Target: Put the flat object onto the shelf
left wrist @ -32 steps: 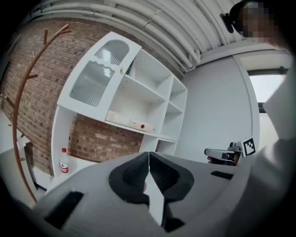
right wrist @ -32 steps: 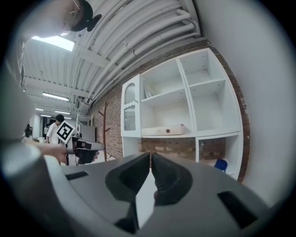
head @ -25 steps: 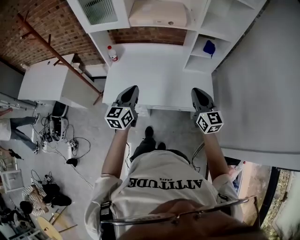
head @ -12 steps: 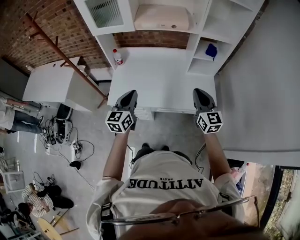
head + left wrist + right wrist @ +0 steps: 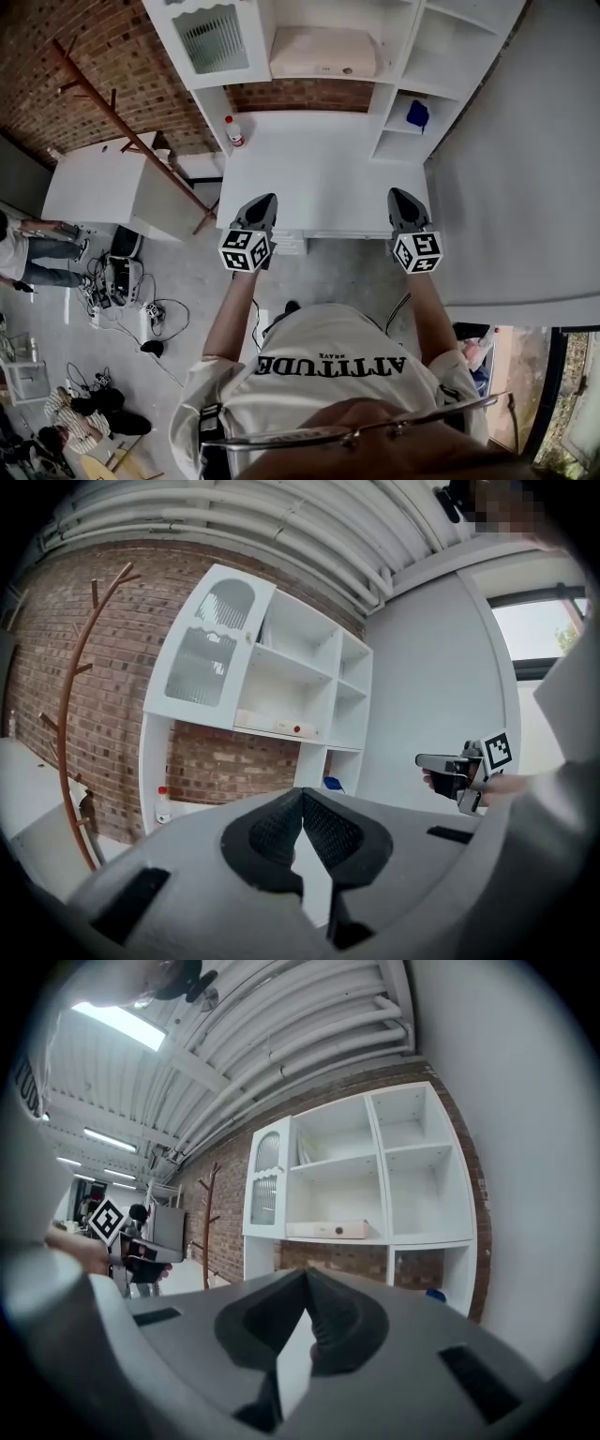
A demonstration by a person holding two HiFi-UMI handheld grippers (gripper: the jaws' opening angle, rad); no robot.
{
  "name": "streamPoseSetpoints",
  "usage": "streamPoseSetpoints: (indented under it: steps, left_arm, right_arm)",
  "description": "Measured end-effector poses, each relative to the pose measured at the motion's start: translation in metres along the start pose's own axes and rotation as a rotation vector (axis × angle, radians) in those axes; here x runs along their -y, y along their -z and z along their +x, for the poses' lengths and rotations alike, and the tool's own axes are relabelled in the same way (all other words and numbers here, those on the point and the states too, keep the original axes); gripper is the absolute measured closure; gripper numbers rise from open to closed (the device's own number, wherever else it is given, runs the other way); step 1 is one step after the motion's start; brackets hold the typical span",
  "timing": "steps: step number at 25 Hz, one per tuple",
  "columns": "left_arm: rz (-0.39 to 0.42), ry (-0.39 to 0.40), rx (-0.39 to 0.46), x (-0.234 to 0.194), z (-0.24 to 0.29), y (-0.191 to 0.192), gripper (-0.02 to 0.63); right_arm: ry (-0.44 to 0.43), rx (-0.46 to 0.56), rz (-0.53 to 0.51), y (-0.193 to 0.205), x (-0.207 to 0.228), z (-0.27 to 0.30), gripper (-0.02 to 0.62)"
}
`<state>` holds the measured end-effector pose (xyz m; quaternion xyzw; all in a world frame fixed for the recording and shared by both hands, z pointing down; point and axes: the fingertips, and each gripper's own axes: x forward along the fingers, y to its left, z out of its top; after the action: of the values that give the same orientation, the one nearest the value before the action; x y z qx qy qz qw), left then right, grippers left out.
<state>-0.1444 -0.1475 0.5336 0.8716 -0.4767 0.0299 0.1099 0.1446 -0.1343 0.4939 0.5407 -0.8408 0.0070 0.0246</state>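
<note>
A flat beige box (image 5: 323,53) lies on the middle shelf of the white shelf unit (image 5: 392,89), above the white desk top (image 5: 319,169). The same box (image 5: 272,726) shows in the left gripper view and again (image 5: 328,1229) in the right gripper view. My left gripper (image 5: 265,199) hovers at the desk's near edge on the left, shut with nothing between its jaws (image 5: 302,794). My right gripper (image 5: 401,194) is level with it on the right, also shut and empty (image 5: 307,1274). Both point toward the shelf unit.
A small blue object (image 5: 417,114) sits in the lower right cubby. A bottle with a red cap (image 5: 232,130) stands at the desk's back left. A brown coat rack (image 5: 122,103) and a white cabinet (image 5: 103,178) stand to the left, with cables and people on the floor (image 5: 122,281).
The left gripper has edged a little toward the desk. The right gripper has stayed nearly still. The head view has shifted, so more of the shelf unit shows.
</note>
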Motion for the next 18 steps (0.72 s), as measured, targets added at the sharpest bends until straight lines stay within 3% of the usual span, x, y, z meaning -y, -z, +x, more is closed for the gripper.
streamPoseSetpoints:
  steps: [18]
  left_arm:
    - [0.018,0.045,0.020,0.000,0.012,-0.011,0.581]
  right_arm:
    - [0.002,0.022,0.006,-0.012,-0.010,0.007,0.571]
